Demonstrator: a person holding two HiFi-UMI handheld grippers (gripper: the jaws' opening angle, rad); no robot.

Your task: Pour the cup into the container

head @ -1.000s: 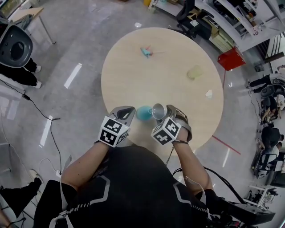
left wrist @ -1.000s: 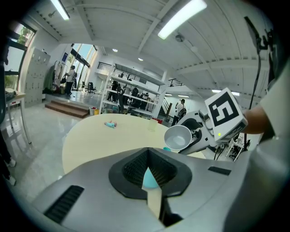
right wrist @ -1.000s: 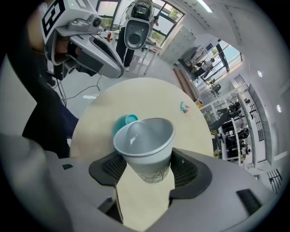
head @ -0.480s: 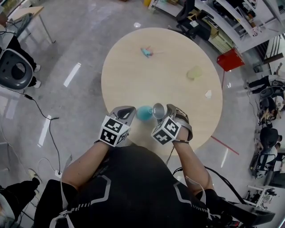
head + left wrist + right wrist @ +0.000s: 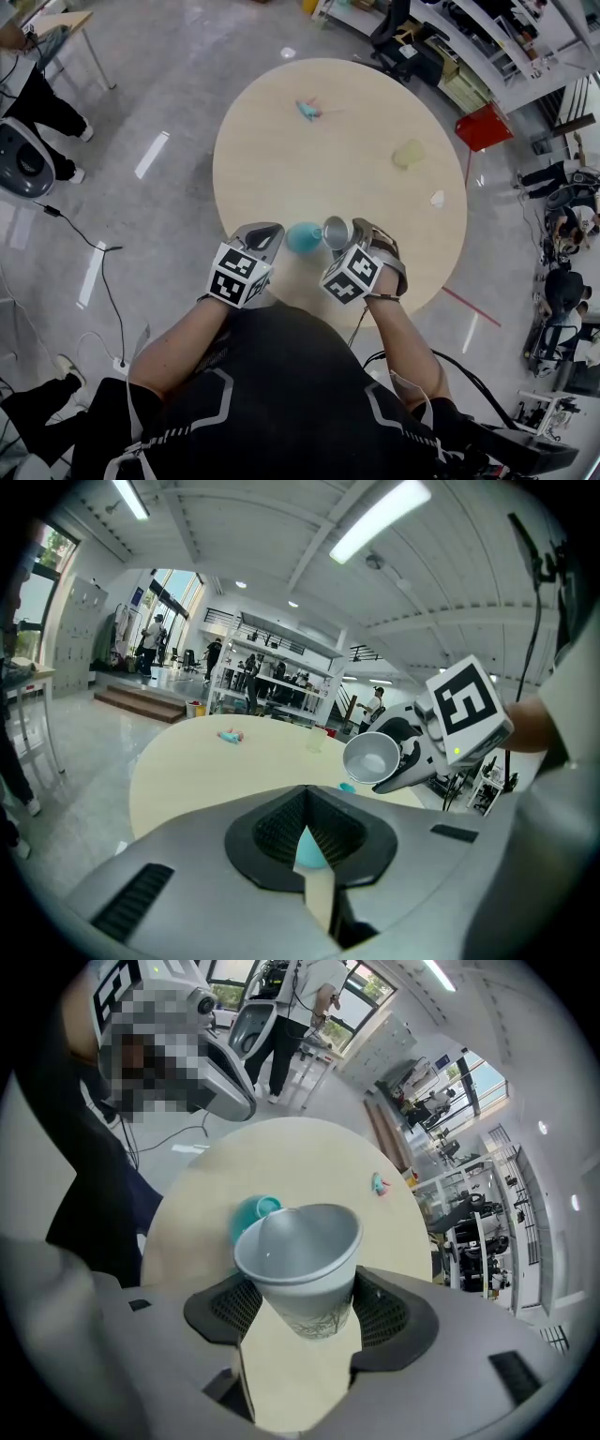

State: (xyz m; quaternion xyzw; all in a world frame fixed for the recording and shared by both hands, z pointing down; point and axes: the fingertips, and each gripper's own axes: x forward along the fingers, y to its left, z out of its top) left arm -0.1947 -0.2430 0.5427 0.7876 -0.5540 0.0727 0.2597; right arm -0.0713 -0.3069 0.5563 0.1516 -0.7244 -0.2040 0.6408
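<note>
My right fingers (image 5: 386,1312) pinch a tilted grey paper cup (image 5: 300,1265) just beside the teal round container (image 5: 302,238) on the round beige tabletop (image 5: 366,122); left fingers (image 5: 267,834) pressed together.

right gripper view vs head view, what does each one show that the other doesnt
Only the right gripper view: how the right gripper holds the cup, with one jaw pressed on each side of it.
Only the head view: a pale green thing and a white scrap farther along the table, a red box on the floor, and the person's arms.
Both: the cup held tipped next to the teal container, and a small toy near the table's far edge.
</note>
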